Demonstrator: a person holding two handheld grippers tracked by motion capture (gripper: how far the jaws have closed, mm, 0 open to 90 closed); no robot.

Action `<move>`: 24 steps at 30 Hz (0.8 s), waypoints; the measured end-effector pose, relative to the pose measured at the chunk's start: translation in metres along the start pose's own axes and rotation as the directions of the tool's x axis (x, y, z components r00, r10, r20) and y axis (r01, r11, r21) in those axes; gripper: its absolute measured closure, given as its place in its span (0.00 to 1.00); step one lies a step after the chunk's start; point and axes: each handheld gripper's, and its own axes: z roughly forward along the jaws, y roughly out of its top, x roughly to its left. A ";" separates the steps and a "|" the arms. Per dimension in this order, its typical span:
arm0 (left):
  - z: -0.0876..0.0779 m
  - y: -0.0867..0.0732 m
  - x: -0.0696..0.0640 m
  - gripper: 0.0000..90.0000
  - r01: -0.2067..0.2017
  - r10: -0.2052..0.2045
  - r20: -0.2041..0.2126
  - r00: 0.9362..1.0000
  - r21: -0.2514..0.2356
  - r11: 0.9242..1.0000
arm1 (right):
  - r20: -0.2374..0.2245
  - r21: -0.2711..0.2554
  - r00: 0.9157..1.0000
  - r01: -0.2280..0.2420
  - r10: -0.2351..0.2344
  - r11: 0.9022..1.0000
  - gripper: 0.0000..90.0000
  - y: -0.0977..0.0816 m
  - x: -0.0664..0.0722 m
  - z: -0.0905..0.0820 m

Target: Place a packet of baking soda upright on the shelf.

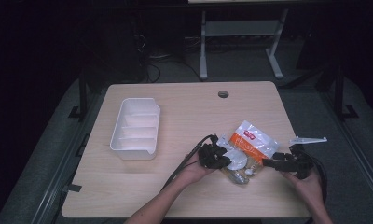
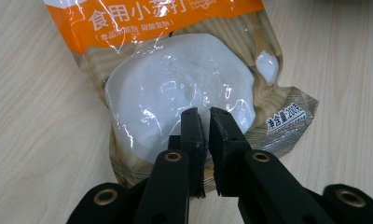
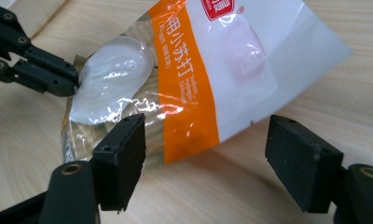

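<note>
High view: above the near table (image 1: pixel 142 196) edge, facing forward and down, far off. Left gripper view: close over the packet (image 2: pixel 175 93), looking along its jaws. Right gripper view: close, low beside the packet (image 3: pixel 208 60). All share the packet (image 1: pixel 250 144).

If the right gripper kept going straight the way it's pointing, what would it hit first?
Most likely the baking soda packet: the right gripper is open, its fingers either side of the packet's near edge. Depth is hard to judge.

Orange and white bag (image 3: pixel 198 70) laid on wooden table (image 3: pixel 250 186), right gripper (image 3: pixel 205 158) held wide open before it, left gripper (image 3: pixel 75 79) closed at the bag's edge.
</note>
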 end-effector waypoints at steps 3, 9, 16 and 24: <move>0.001 0.000 0.001 0.94 0.005 -0.005 0.006 1.000 -0.002 1.000 | -0.003 0.011 1.000 -0.010 0.010 1.000 0.34 0.004 0.000 0.007; 0.001 0.000 0.000 0.94 -0.001 0.001 -0.003 1.000 -0.003 1.000 | -0.033 0.023 0.999 -0.040 0.041 0.999 0.47 0.011 -0.001 0.021; 0.001 -0.001 -0.002 0.92 -0.008 0.008 -0.008 1.000 -0.007 1.000 | -0.071 0.006 0.996 -0.059 0.059 0.998 0.66 0.014 -0.004 0.028; 0.000 -0.002 -0.002 0.88 -0.012 0.012 0.003 1.000 -0.007 1.000 | -0.123 -0.008 0.990 -0.076 0.075 0.997 0.93 0.017 -0.007 0.029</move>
